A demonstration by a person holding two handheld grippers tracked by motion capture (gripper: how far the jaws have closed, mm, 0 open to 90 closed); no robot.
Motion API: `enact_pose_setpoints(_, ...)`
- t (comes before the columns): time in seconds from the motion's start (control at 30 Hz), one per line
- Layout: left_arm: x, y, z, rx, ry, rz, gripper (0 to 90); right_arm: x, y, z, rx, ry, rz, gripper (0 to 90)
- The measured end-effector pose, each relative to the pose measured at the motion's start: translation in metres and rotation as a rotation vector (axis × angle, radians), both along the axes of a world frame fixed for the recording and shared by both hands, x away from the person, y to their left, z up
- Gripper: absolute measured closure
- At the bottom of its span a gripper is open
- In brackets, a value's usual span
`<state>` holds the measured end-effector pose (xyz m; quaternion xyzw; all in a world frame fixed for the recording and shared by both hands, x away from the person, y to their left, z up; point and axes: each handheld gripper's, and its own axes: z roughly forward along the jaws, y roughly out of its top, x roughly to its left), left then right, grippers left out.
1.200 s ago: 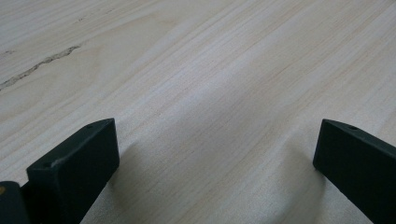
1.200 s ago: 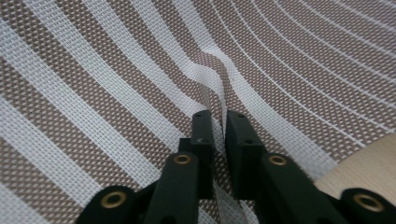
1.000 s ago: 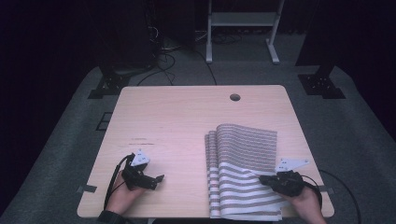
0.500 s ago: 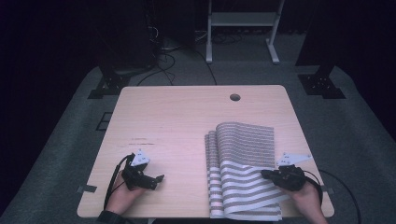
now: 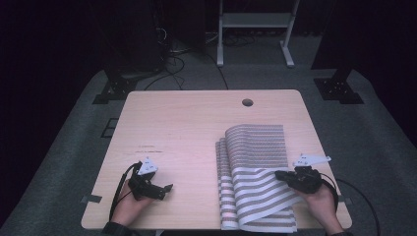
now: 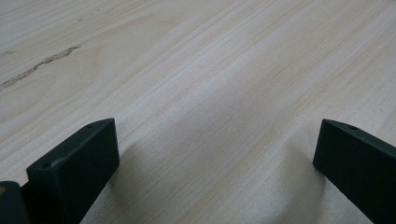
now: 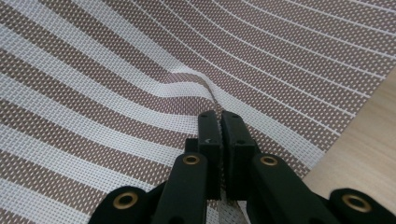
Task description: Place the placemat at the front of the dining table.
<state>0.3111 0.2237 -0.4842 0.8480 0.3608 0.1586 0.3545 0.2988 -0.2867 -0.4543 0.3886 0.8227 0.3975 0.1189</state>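
1. While we rest our left gripper (image 5: 164, 189) on bare table (image 5: 187, 128) with its jaws wide apart and nothing between them, our right gripper (image 5: 280, 173) has its jaws pinched together on the striped mat (image 5: 255, 147).
2. We see the mat on the table's right half, long axis running away from us, folded over itself.
3. Our right hand (image 5: 322, 199) is by far the nearer; the mat spreads leftward from its tips.
4. We seem to pinch one raised layer, though the fold hides how many.
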Motion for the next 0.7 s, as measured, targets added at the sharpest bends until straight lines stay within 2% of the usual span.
enact_pose_setpoints(0.5,0.000,0.000,0.000,0.001,-0.001,-0.002,0.0,0.027,-0.003,0.007,0.033,-0.012,-0.067,87.2)
enact_pose_setpoints(0.63,0.001,0.000,0.000,0.000,-0.001,-0.002,0.0,0.039,-0.002,0.010,0.037,-0.029,-0.081,87.2)
enact_pose_setpoints(0.7,0.001,0.000,0.000,0.000,-0.001,-0.002,0.0,0.045,-0.001,0.010,0.036,-0.024,-0.083,87.1)
